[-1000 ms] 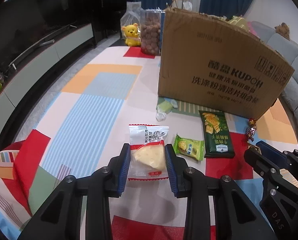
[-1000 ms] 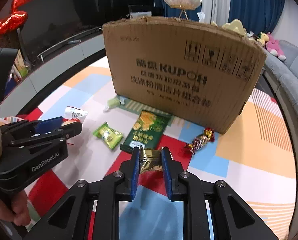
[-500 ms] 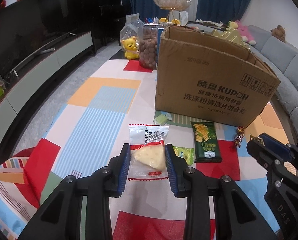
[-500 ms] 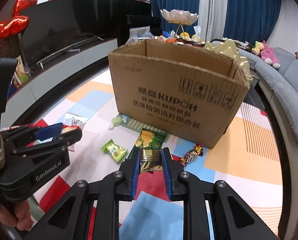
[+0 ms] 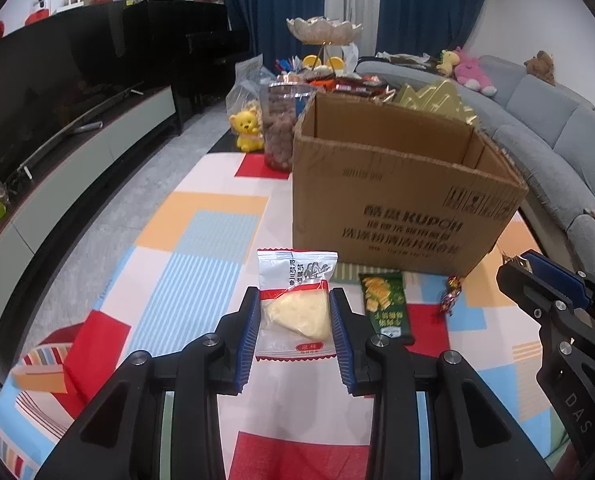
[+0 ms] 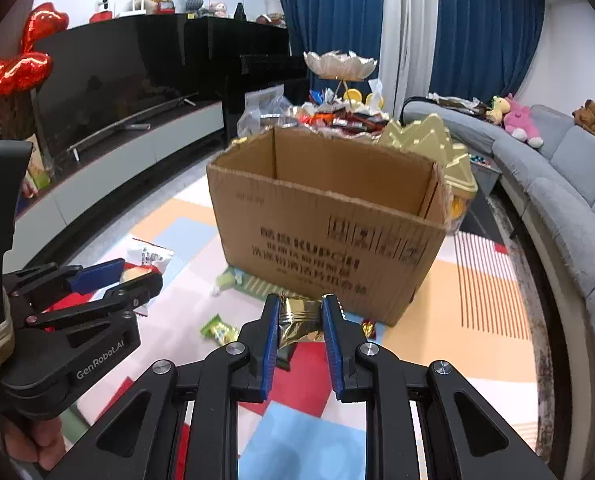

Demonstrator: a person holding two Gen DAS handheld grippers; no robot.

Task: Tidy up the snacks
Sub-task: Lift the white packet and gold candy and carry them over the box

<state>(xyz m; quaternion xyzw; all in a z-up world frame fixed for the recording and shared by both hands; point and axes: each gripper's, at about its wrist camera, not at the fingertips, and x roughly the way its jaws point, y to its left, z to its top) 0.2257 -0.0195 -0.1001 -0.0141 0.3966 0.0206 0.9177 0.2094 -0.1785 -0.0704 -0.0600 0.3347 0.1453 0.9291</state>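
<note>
The left gripper (image 5: 293, 320) is clamped on a clear packet (image 5: 295, 304) holding a pale yellow wedge (red and white print at the top), held above the mat (image 5: 193, 264). The right gripper (image 6: 299, 330) pinches a gold wrapper (image 6: 299, 314) between its blue pads. Beyond them on the mat lie a dark green pack (image 5: 385, 304), a small green sweet (image 6: 219, 330) and a foil candy (image 5: 451, 292). Farther on stands the open box (image 6: 329, 224), its top flaps gone, with a jar (image 5: 279, 128) and a yellow bear (image 5: 247, 130) behind.
</note>
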